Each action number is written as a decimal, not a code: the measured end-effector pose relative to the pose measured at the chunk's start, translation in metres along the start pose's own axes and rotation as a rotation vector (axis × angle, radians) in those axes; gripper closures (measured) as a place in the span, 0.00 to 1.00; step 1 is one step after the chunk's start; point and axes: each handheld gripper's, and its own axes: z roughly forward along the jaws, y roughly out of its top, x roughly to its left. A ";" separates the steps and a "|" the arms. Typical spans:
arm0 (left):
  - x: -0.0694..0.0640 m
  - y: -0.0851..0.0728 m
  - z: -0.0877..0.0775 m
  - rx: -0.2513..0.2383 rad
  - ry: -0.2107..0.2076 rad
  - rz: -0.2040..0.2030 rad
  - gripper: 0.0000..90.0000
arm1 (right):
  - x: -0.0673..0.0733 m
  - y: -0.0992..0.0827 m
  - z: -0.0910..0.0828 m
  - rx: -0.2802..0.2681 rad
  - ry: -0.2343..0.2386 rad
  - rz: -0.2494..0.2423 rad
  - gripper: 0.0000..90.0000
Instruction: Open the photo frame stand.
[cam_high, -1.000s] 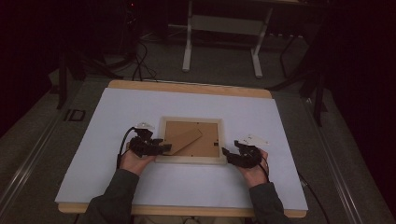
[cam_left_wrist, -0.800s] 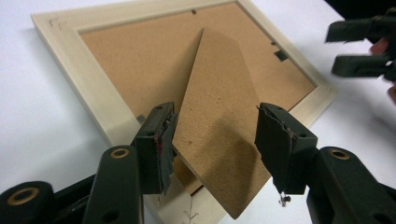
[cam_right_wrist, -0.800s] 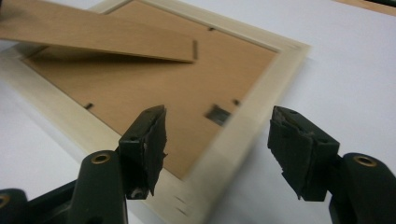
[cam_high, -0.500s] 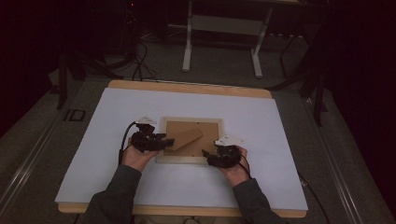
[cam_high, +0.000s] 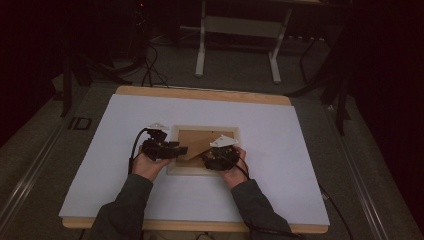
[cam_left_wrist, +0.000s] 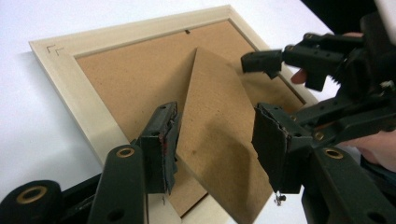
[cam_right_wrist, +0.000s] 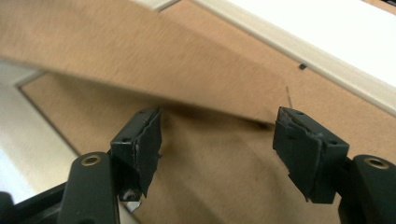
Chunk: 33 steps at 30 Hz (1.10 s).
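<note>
A picture frame (cam_high: 204, 149) lies face down on the white bench (cam_high: 280, 150), near the middle and somewhat toward the near edge, its pale wood border around a brown backing board (cam_left_wrist: 135, 84). A brown stand flap (cam_left_wrist: 219, 135) is hinged to that backing and lifts off it at a slant, its free edge raised toward the near side.

The left tool (cam_high: 177, 149) comes in over the frame's left border, held in the person's left hand (cam_high: 147, 165). In the left gripper view its jaws straddle the raised flap, one on each side, with a gap between the pads and the flap; they have just been closing a little but are still apart and grip nothing.

The right tool (cam_high: 207, 159) sits over the frame's near right part, in the right hand (cam_high: 234, 172). In the right gripper view its jaws (cam_right_wrist: 217, 140) stand wide over the backing, just under the flap's raised edge, and have just been opening; nothing is pressed between them. In the left gripper view the right tool shows just beyond the flap, its tips close to the flap's far edge; whether they touch it I cannot tell.
</note>
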 end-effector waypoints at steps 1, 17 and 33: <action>0.001 0.000 0.001 0.001 0.000 -0.003 0.58 | -0.001 0.001 0.000 -0.005 -0.005 0.005 0.36; 0.020 0.011 0.022 0.051 -0.036 -0.113 0.50 | -0.009 -0.002 -0.002 -0.018 -0.012 0.043 0.35; 0.016 0.014 0.038 0.133 -0.118 -0.125 0.61 | -0.008 -0.003 0.000 -0.010 -0.013 0.033 0.35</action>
